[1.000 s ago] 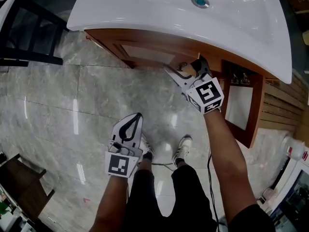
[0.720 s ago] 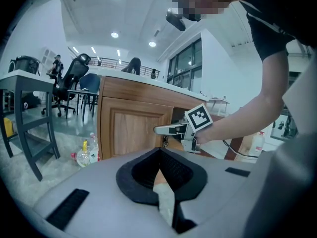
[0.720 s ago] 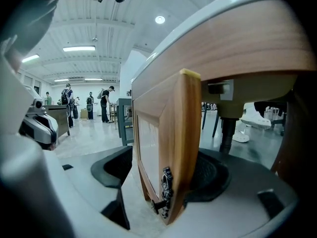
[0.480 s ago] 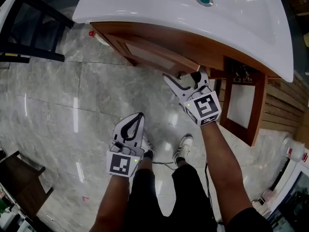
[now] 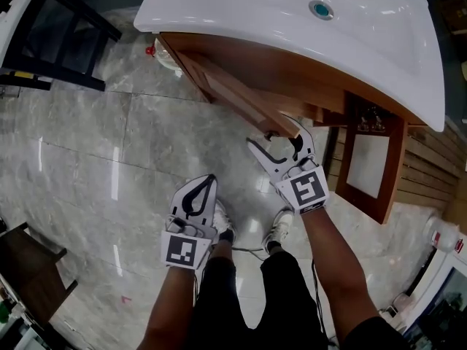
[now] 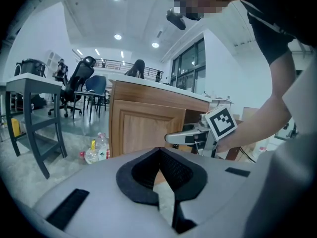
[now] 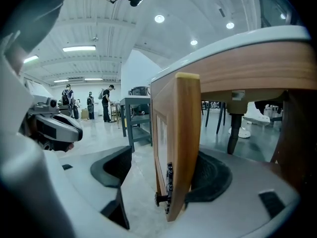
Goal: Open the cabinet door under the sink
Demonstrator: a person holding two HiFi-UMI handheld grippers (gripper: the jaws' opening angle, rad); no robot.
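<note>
Under the white sink (image 5: 292, 20) the left cabinet door (image 5: 241, 97) stands swung out towards me. My right gripper (image 5: 276, 135) is open and straddles the door's free edge (image 7: 185, 133). One pad rests on the door's inner face and the other stands apart from the outer face. The small dark knob (image 7: 159, 199) shows low on the outer face, between the jaws. My left gripper (image 5: 210, 177) hangs shut with nothing in it, above the floor near my shoes. In the left gripper view, the left gripper (image 6: 159, 150) faces the door (image 6: 146, 130) from the side.
A second cabinet door (image 5: 368, 159) at the right is also open. A plastic bottle (image 5: 164, 53) lies on the floor by the cabinet's left corner. A black table frame (image 5: 51, 35) stands at the far left, dark furniture (image 5: 29, 268) at the lower left.
The left door has swung further out from the cabinet, and my right gripper has come back towards me with its edge. The left gripper has stayed put.
</note>
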